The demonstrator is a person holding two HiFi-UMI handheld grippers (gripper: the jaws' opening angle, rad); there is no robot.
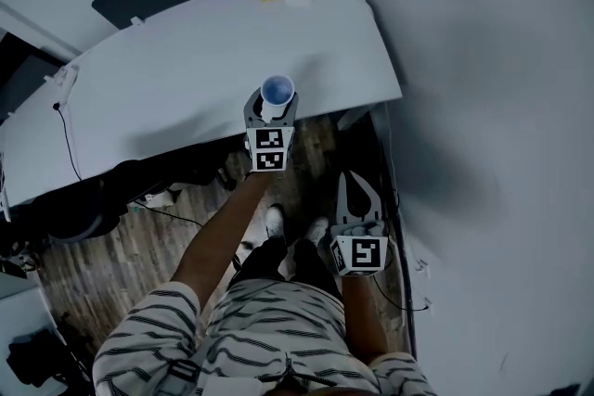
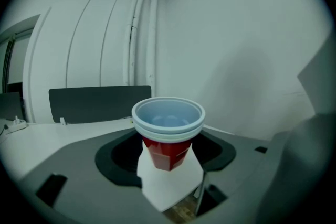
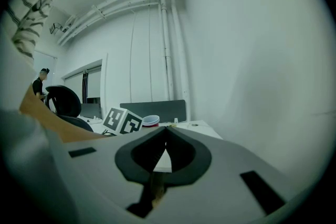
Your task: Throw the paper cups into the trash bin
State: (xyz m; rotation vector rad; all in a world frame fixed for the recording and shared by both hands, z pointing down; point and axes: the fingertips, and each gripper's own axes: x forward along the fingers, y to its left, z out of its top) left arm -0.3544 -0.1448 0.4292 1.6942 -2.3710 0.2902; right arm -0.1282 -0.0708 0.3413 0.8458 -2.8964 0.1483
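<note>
White bench stretching below, left tool clamping one nested stack of red cups, right tool pinching together, empty.

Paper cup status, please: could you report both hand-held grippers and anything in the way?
Left hand-held gripper shut on red paper cup, at near edge of desk. Right hand-held gripper shut, empty. No trash bin in view.
</note>
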